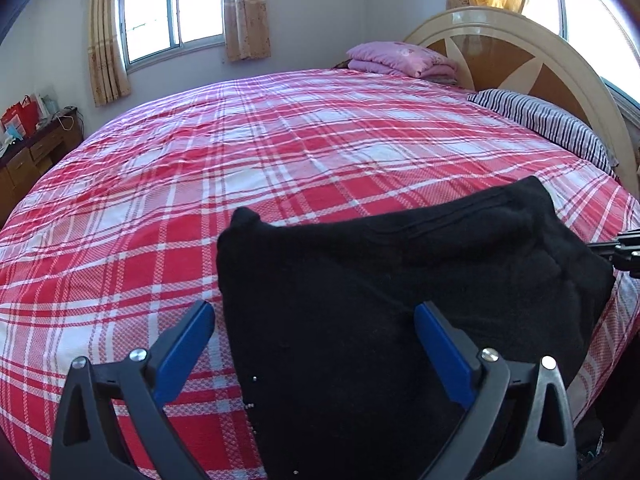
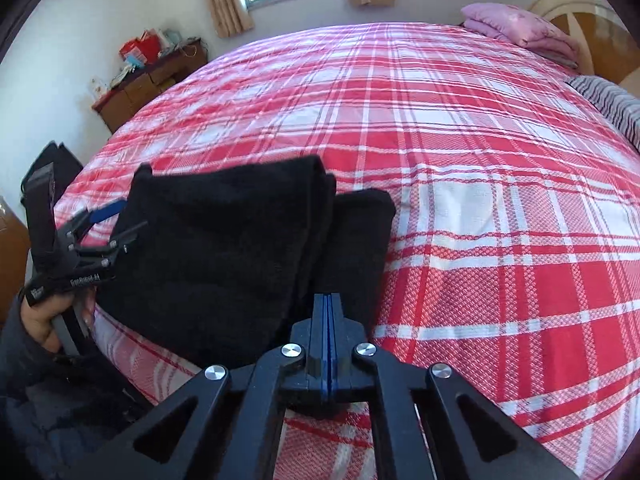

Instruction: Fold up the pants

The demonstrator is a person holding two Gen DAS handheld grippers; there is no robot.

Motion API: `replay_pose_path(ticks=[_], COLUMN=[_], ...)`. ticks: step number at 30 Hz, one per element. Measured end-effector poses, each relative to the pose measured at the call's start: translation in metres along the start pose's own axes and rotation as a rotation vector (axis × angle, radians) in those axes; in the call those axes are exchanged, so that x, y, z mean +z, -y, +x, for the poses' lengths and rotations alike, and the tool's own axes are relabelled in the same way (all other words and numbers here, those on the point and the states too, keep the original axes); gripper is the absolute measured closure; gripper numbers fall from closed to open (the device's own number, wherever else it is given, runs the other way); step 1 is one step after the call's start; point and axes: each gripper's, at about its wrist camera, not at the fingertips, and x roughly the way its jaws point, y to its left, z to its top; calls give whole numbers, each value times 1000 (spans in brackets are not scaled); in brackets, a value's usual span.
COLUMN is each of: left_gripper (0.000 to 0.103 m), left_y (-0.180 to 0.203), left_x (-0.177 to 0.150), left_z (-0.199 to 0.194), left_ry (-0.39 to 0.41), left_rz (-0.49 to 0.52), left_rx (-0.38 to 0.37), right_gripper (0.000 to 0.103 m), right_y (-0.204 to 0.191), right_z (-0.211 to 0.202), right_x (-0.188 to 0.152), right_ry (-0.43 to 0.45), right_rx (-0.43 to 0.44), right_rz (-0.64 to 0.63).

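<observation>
A: Where are the pants?

B: The black, soft, thick-knit pants (image 1: 400, 280) lie folded into a bundle on the bed's red-and-white checked cotton sheet (image 1: 200, 160), close to the near edge. From the right wrist view the bundle shows stacked layers, with a narrower lower part sticking out to the right of the upper fold.

A: And the left gripper (image 1: 314, 320)?

B: Its blue-padded fingers (image 1: 188, 344) are spread wide apart. One sits over the sheet just left of the bundle, the other over the black cloth, so the bundle's left edge lies between them, and the pads are not pressing on it. In the right wrist view a hand (image 2: 44, 320) in a dark sleeve holds that gripper at the bundle's left side.

A: The right gripper (image 2: 328, 308)?

B: Clenched. Its two blue pads meet face to face with nothing showing between them. The tips sit right over the near edge of the black cloth; I cannot tell whether any fabric is pinched.

A: Anything else around?

B: A folded pink quilt (image 1: 400, 60) and a dark-striped pillow (image 1: 552, 120) near the cream and brown wooden headboard (image 1: 500, 52), and a brown wooden drawer cabinet (image 2: 148, 84) by the wall under the curtained window (image 1: 172, 8).
</observation>
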Motion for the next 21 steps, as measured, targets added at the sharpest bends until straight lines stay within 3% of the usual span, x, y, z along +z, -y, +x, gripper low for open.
replay_pose_path(ticks=[2, 4, 5, 6, 8, 14, 19, 21], left_gripper=[1, 1, 1, 1, 1, 1, 1, 1], left_y=[0, 1, 2, 3, 5, 5, 3, 3], left_x=[0, -1, -1, -2, -1, 0, 0, 0], left_z=[0, 0, 0, 0, -1, -4, -3, -3], left_ry=[0, -2, -4, -6, -6, 4, 3, 3], left_rz=[-4, -5, -4, -3, -2, 6, -1, -2], left_rx=[-7, -11, -13, -14, -13, -2, -5, -6], right_gripper=[95, 62, 35, 30, 30, 33, 37, 37], right_y=[2, 2, 3, 6, 11, 8, 5, 11], right_z=[-4, -9, -12, -14, -13, 4, 10, 3], right_x=[3, 6, 7, 9, 16, 24, 20, 21], right_ry=[17, 43, 60, 71, 88, 68, 28, 48], right_rx=[44, 32, 41, 63, 139, 237, 277, 256], right_rz=[39, 43, 54, 75, 126, 165, 164, 185])
